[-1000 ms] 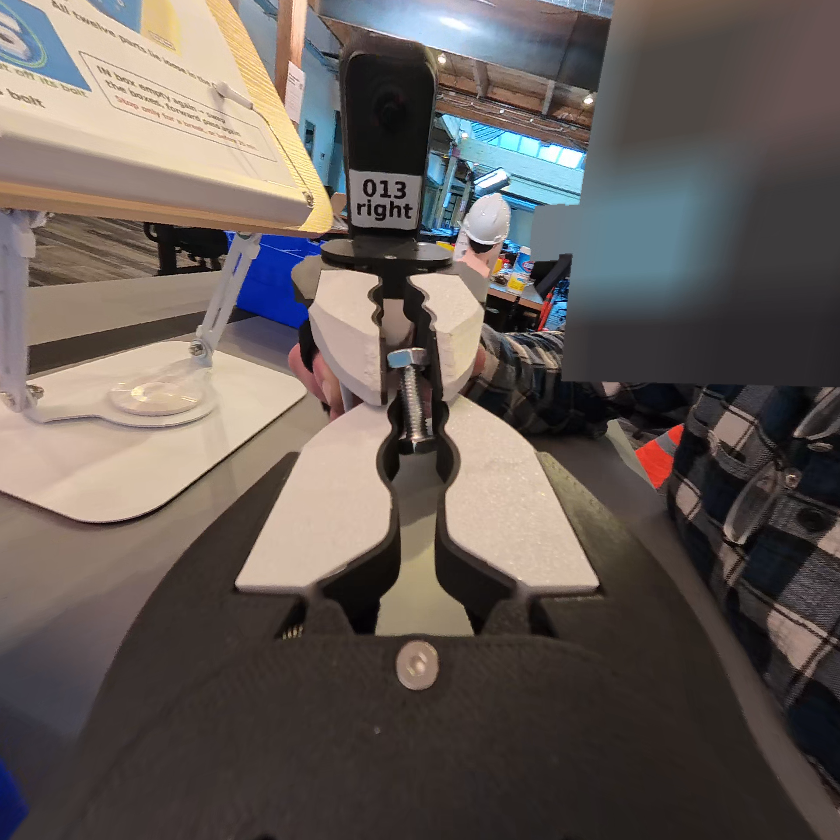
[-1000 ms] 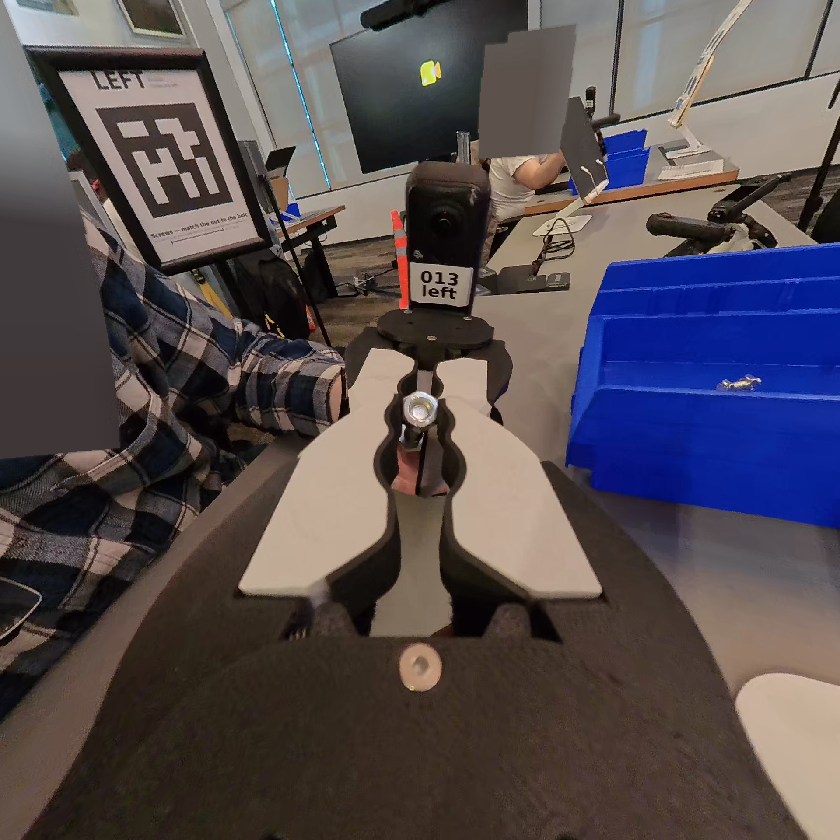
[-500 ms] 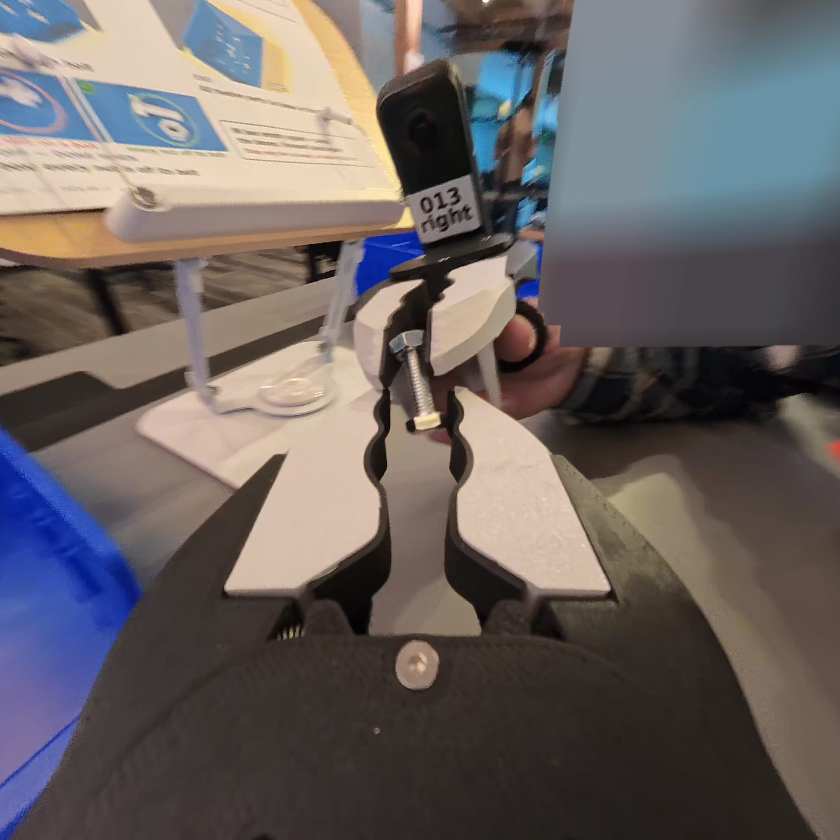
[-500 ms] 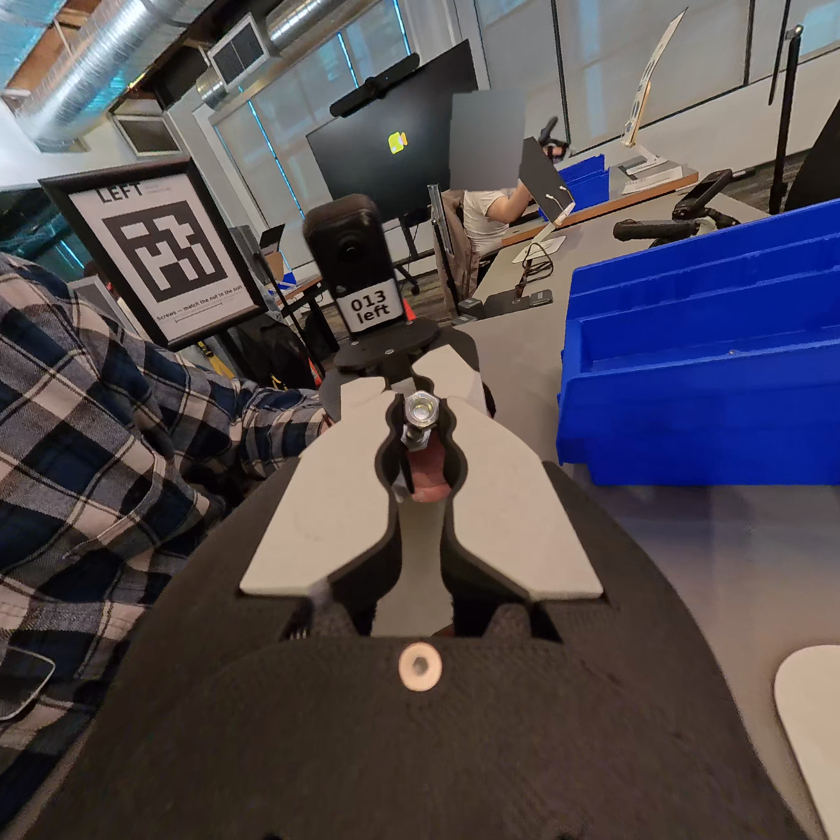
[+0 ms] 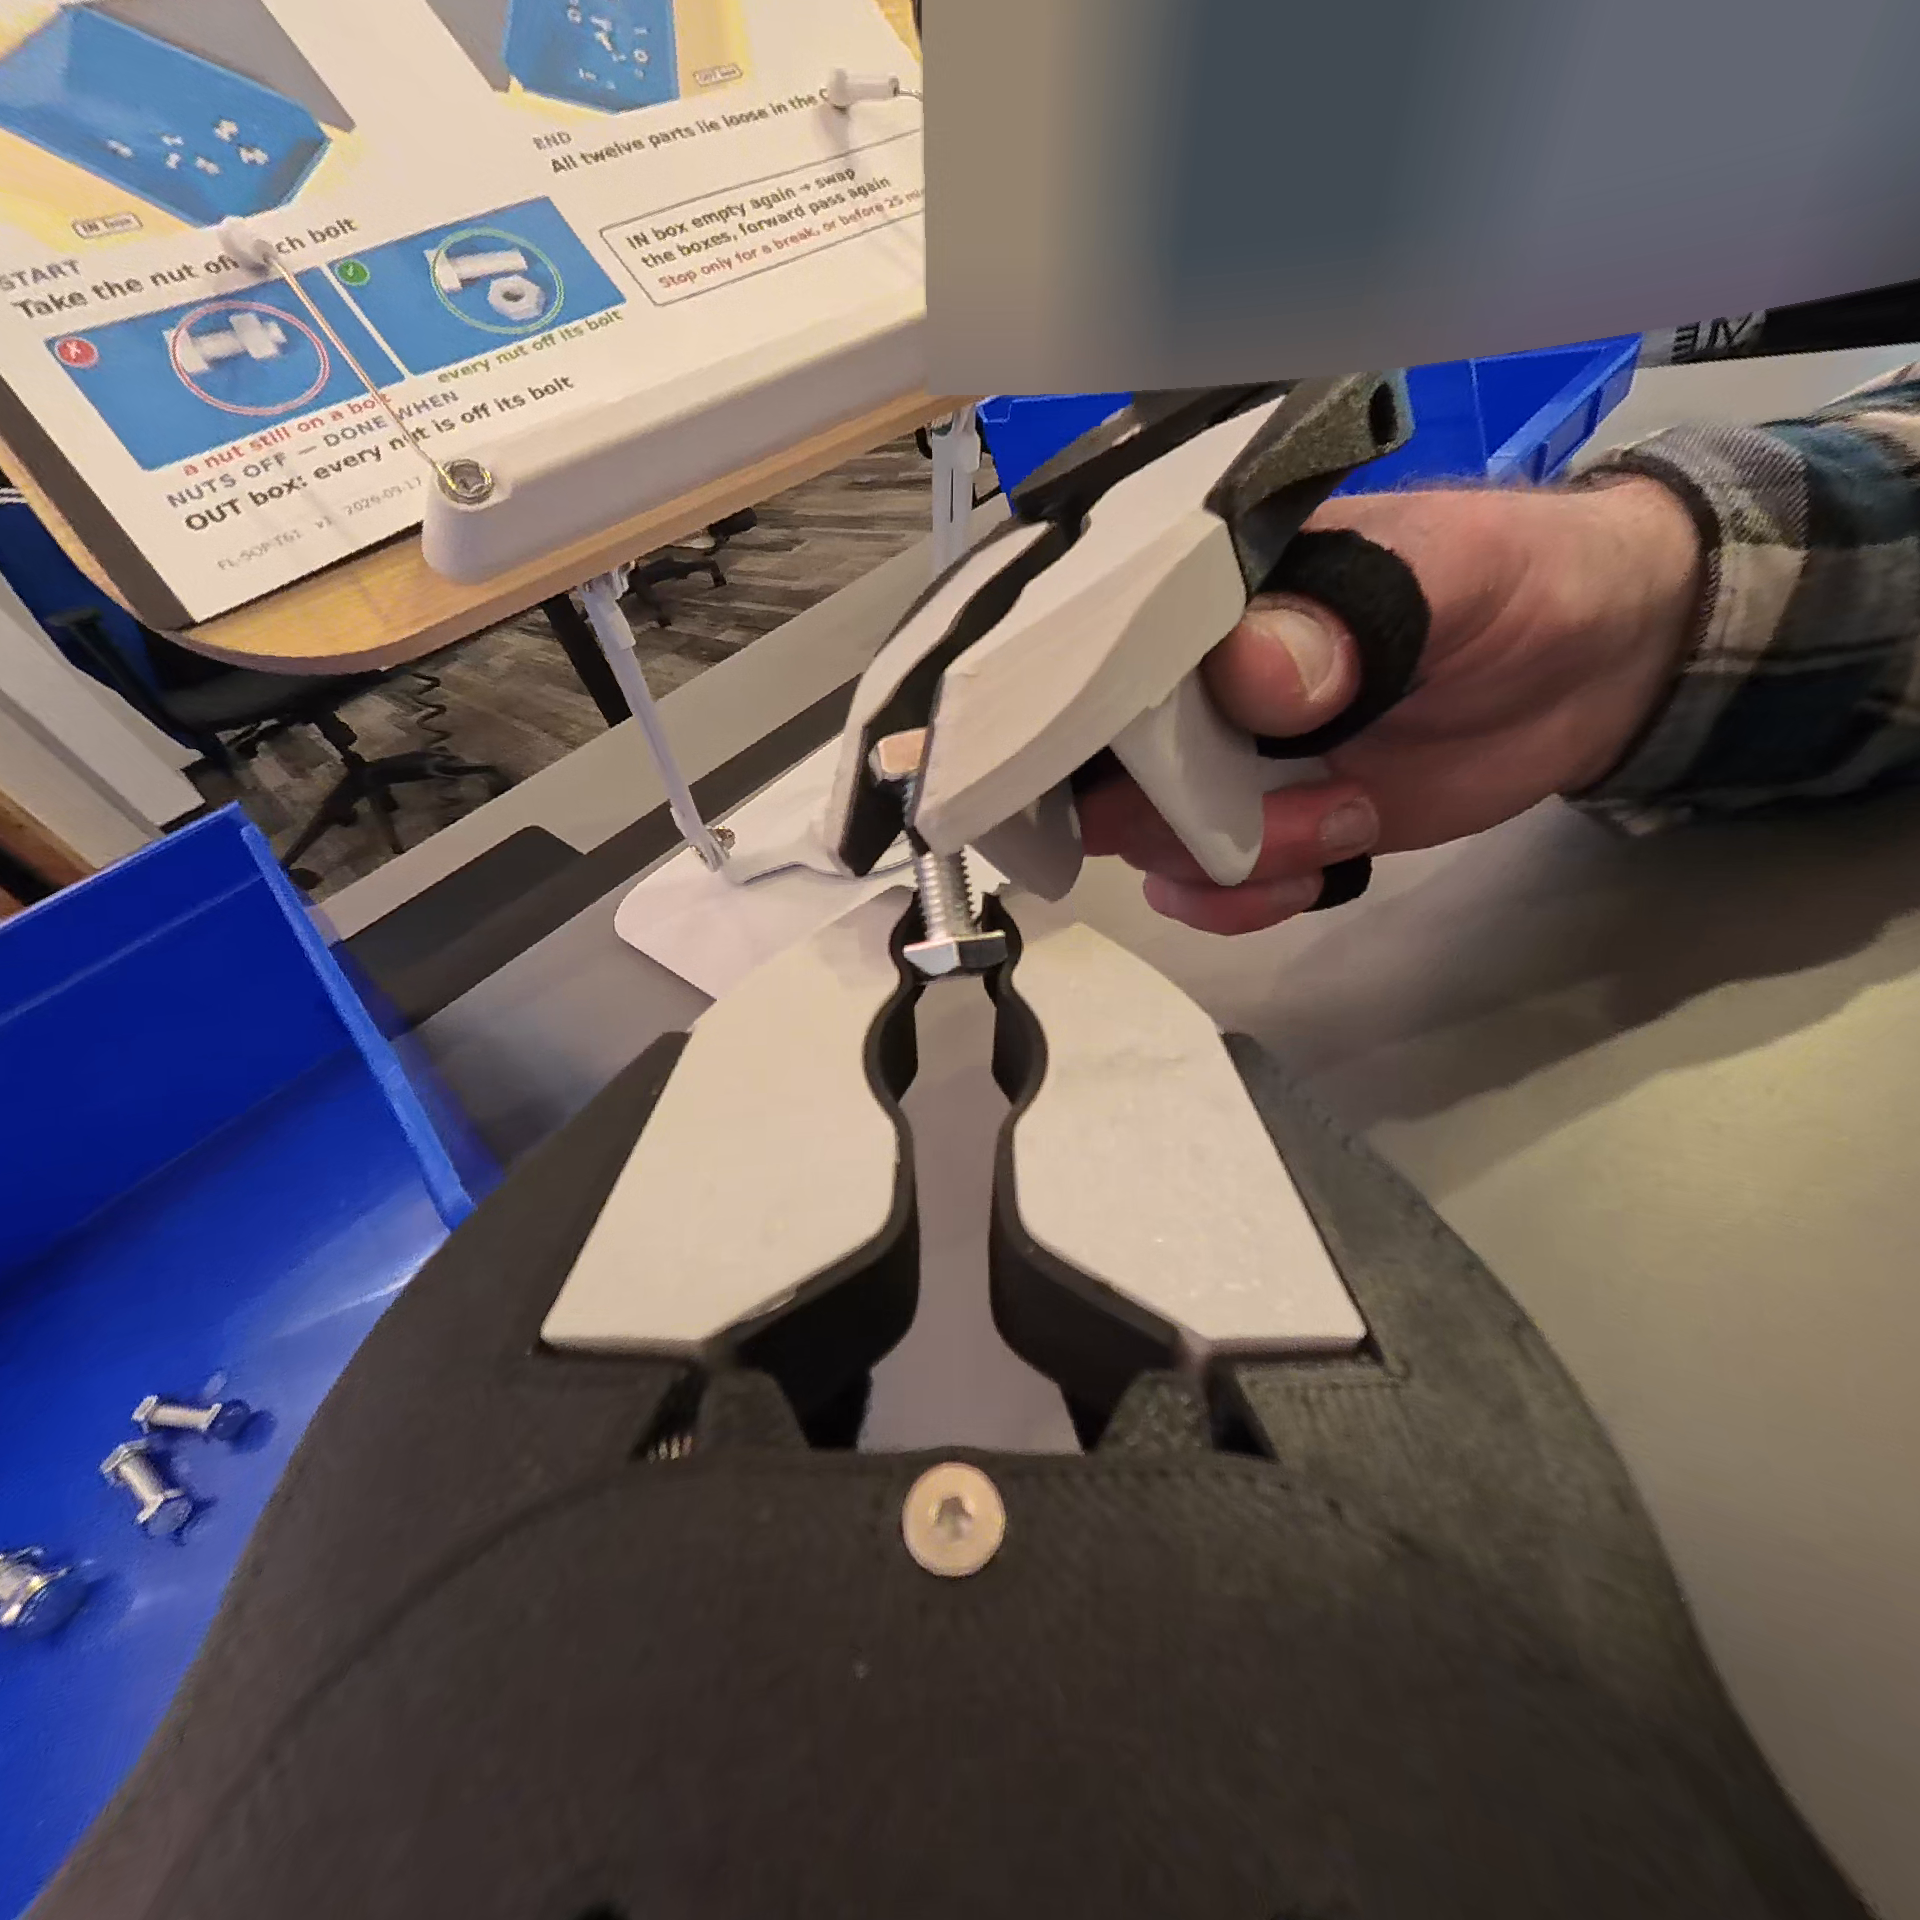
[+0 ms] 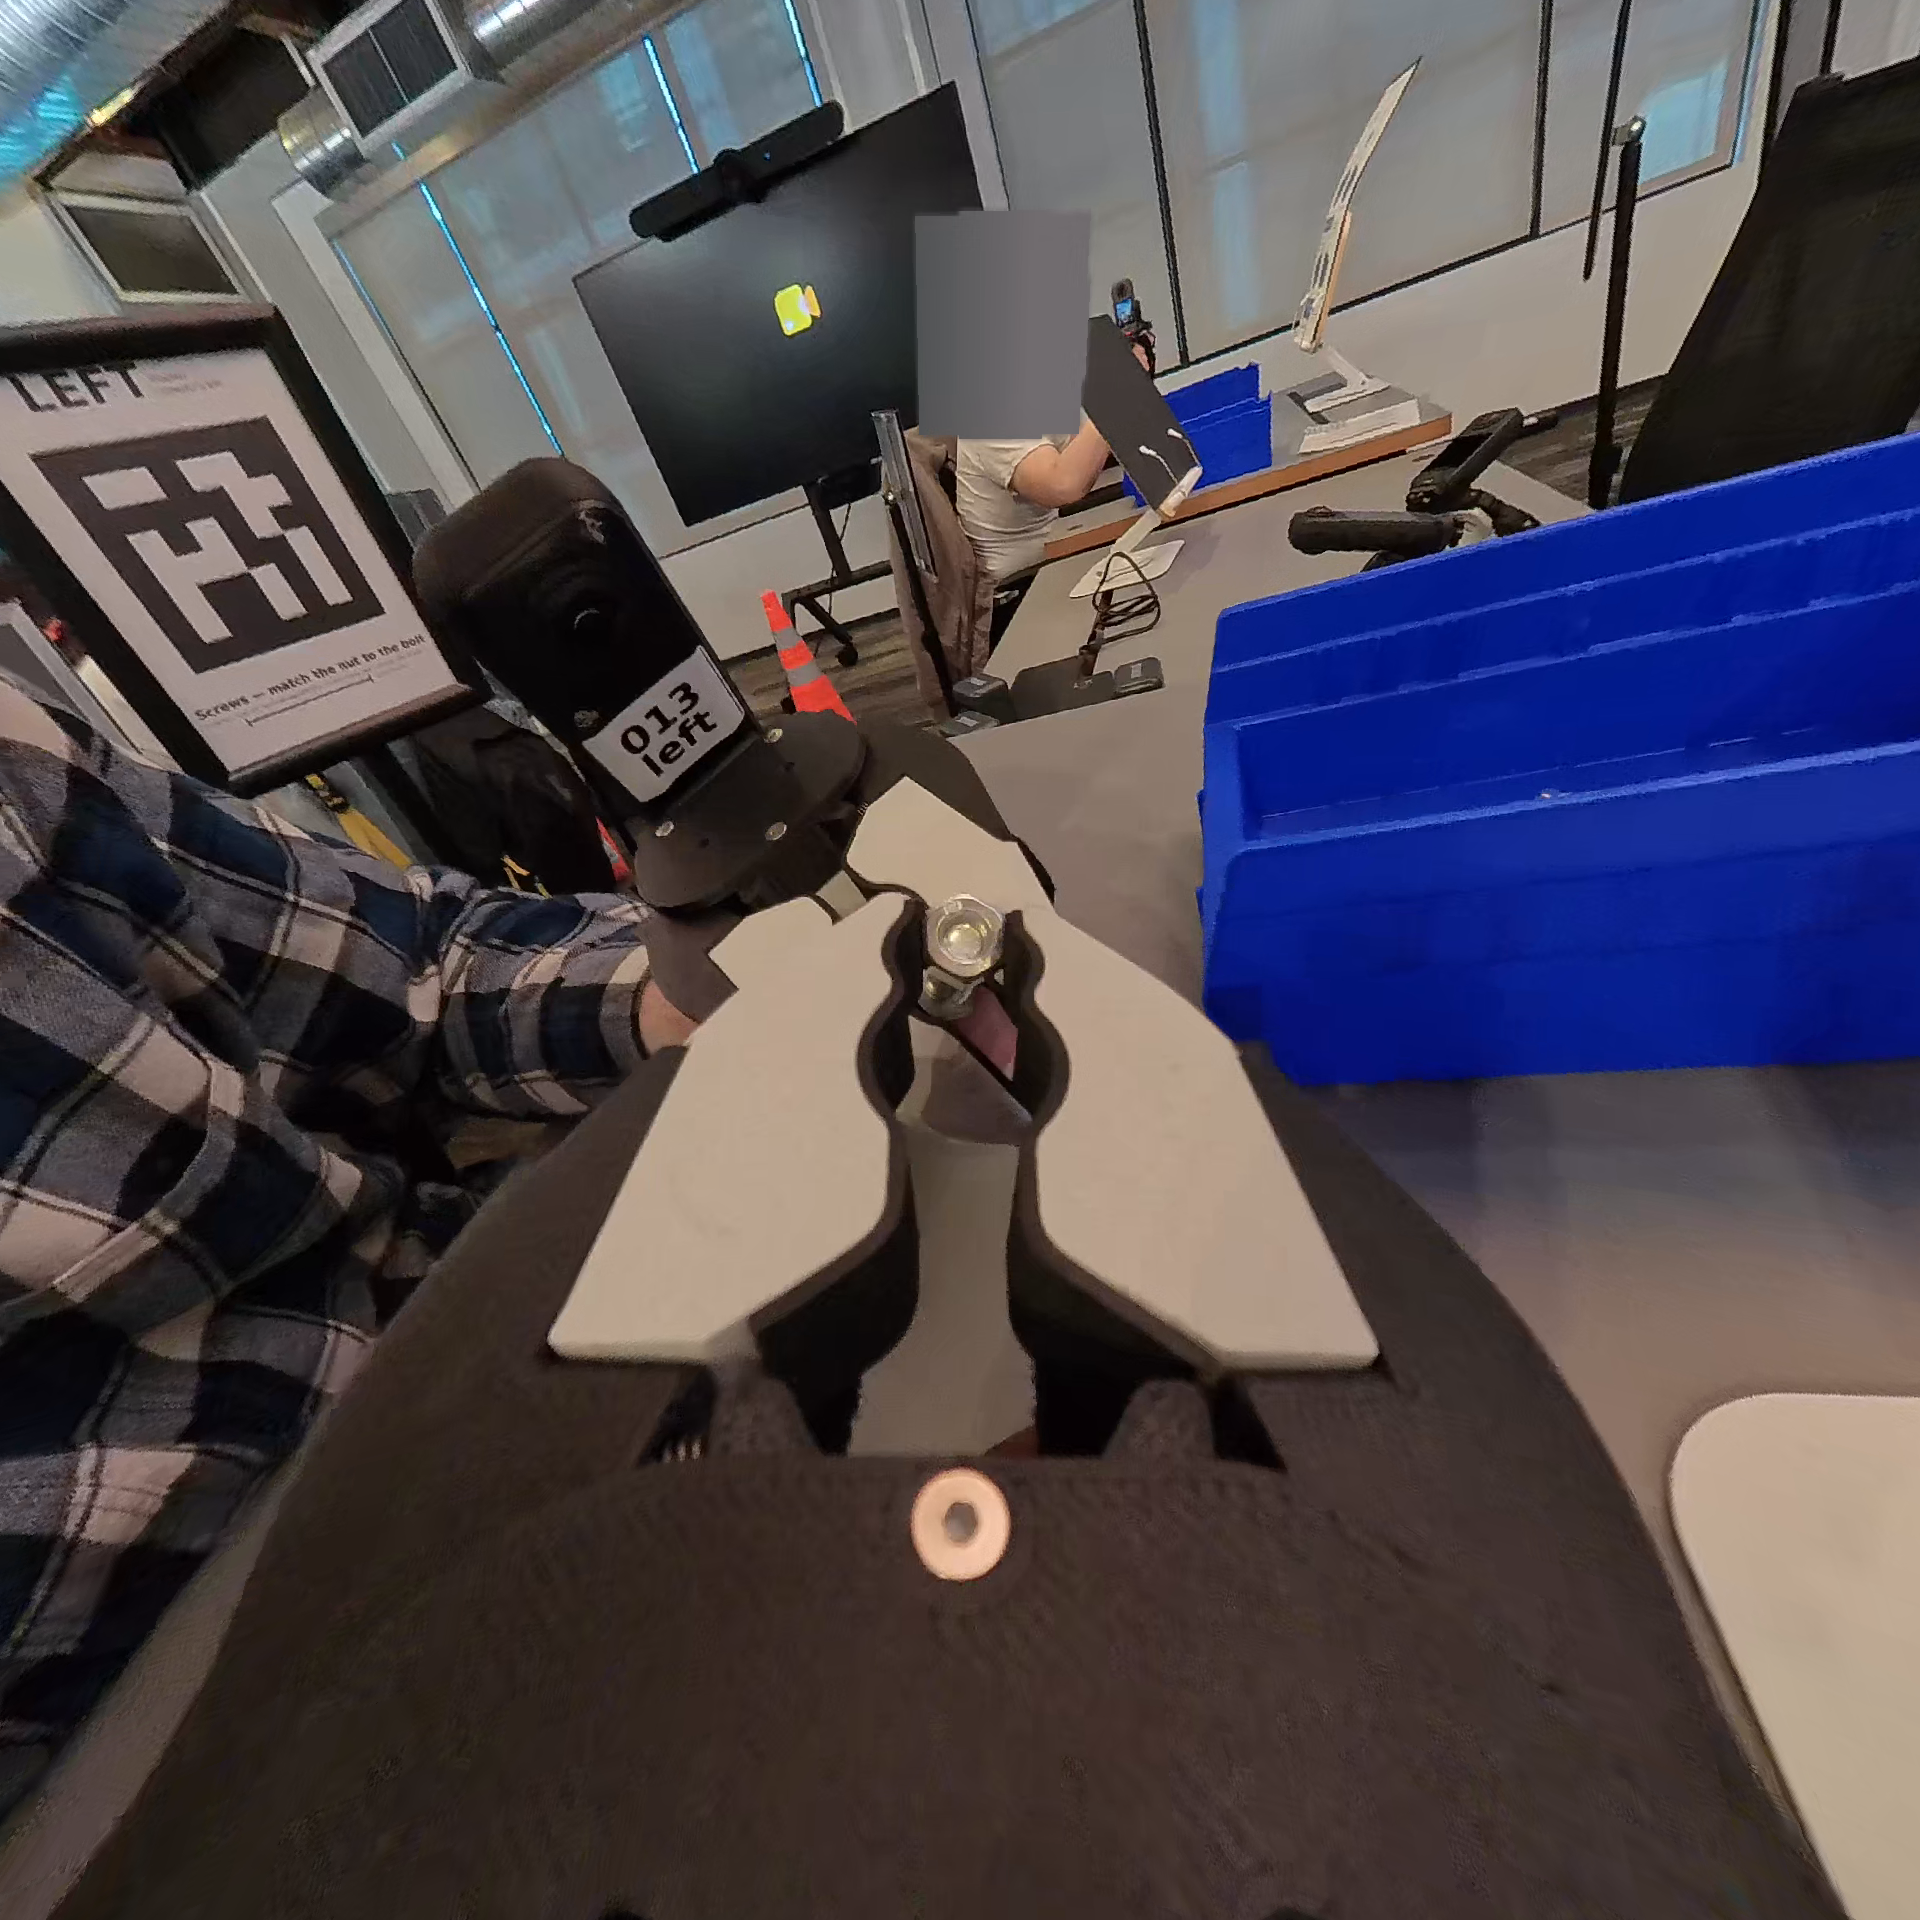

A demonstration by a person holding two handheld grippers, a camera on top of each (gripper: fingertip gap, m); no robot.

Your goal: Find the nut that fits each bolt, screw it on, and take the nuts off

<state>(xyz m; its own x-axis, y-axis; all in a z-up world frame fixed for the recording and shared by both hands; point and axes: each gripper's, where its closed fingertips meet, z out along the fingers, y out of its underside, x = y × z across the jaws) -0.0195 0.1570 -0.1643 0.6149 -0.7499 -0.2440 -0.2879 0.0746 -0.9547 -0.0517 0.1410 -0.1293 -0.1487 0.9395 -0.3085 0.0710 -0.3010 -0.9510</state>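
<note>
Left gripper (image 5: 954, 961) is seen pinching the nut (image 5: 956, 952) at the near end of a silver bolt (image 5: 938, 883), its two fingertips pressed against the nut's flats. Just beyond, the bolt's hex head (image 5: 900, 756) is clamped by the right gripper (image 5: 906, 784), held in a person's hand (image 5: 1455, 717), so that the shaft is bridged between the two tools above the grey worktop (image 5: 1621, 1091). Such an arrangement appears chosen so that one end is kept from turning while the other is twisted; whether the nut is being run on or off cannot be told.

One bolt and one nut are counted in the grippers. At the near left, three more bolts (image 5: 156, 1475) are counted lying loose in a blue bin (image 5: 187, 1039), probably awaiting their turn. Farther off, an instruction board (image 5: 447, 239) is propped on a white stand (image 5: 748, 894), presumably for reference. From the right wrist view, a second blue bin (image 6: 1558, 831) is shown at the right, likely meant for finished parts, though its contents cannot be made out.
</note>
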